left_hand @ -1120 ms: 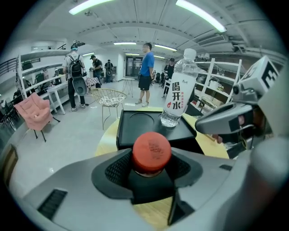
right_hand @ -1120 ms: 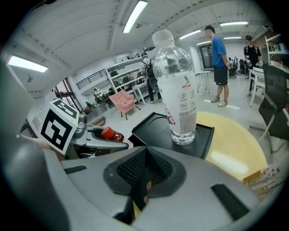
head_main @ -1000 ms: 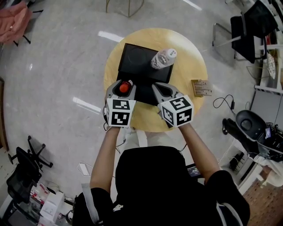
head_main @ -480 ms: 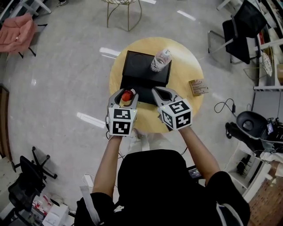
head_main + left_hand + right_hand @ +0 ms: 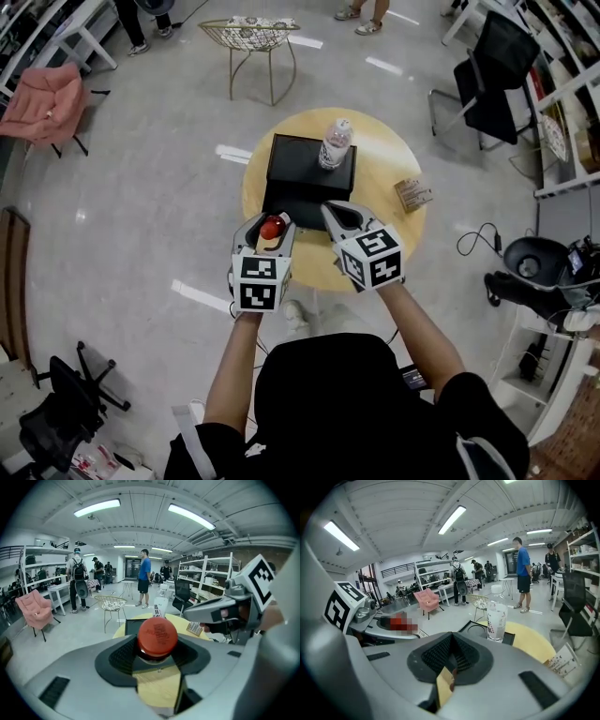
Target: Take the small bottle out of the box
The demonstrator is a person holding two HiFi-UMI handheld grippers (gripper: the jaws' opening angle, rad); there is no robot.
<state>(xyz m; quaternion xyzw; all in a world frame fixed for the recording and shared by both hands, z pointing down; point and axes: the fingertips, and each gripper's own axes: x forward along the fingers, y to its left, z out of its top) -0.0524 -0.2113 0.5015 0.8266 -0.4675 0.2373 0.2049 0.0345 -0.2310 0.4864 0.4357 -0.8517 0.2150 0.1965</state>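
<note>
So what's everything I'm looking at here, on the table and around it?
table: one, round, light wood, middle of the floor
box: one, black, on the table
water bottle: one, clear, upright at the box's far end
small bottle: one, red cap, clamped in the left gripper above the table's near edge
carton: one, brownish, on the table's right side
wire chair: one, pale, on the floor beyond the table
armchair: one, pink, far left
office chair: one, black, far right
left gripper: one, grey, jaws shut on the small bottle
right gripper: one, grey, jaws together, nothing in them
</note>
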